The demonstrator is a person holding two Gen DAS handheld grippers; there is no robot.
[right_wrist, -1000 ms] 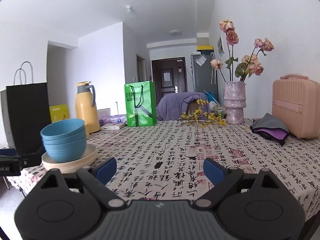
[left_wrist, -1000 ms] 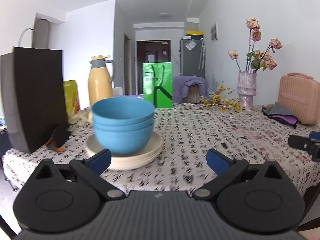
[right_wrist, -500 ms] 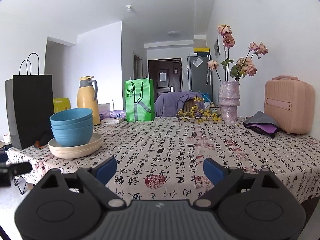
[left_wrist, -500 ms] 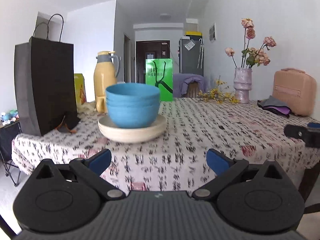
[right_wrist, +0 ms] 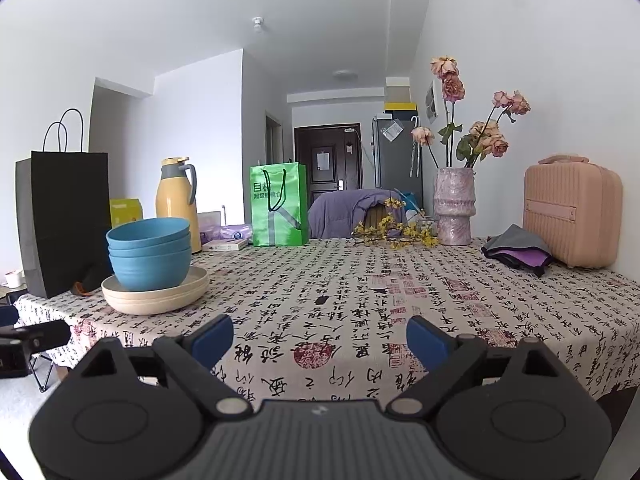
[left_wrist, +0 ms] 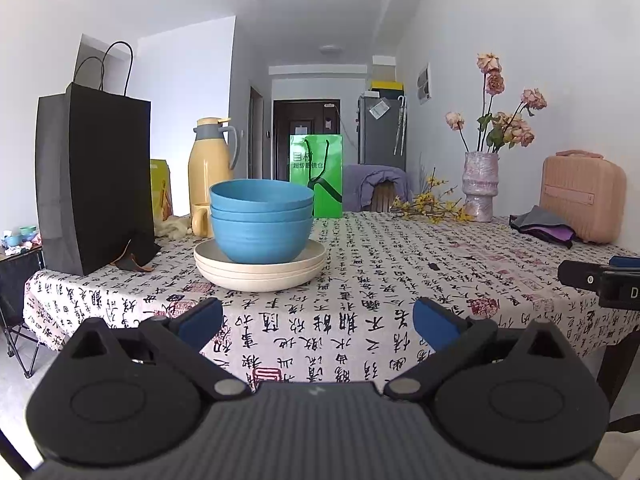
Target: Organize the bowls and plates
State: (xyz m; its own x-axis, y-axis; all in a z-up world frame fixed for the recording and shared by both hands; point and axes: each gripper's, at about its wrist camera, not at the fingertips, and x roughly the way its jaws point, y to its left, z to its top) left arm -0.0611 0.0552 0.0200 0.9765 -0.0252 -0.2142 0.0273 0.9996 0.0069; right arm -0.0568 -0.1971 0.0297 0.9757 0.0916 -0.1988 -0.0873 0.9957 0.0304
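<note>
Three nested blue bowls (left_wrist: 261, 224) sit on a stack of cream plates (left_wrist: 260, 270) on the patterned tablecloth (left_wrist: 360, 272), near the table's left front. The same bowls (right_wrist: 149, 252) and plates (right_wrist: 156, 294) show at the left in the right wrist view. My left gripper (left_wrist: 318, 322) is open and empty, off the table's front edge, facing the stack. My right gripper (right_wrist: 319, 338) is open and empty, off the front edge, to the right of the stack. Its tip (left_wrist: 600, 280) shows at the right in the left wrist view.
A black paper bag (left_wrist: 94, 184) stands left of the stack, with a yellow thermos (left_wrist: 212, 178) and a mug (left_wrist: 201, 219) behind. A green bag (left_wrist: 316, 176), a vase of flowers (left_wrist: 480, 186), folded cloth (left_wrist: 544, 226) and a pink case (left_wrist: 580, 196) stand further back and right.
Both grippers have drawn back from the table toward its front edge. The stack of bowls and plates now looks farther away. Both stay open and empty.
</note>
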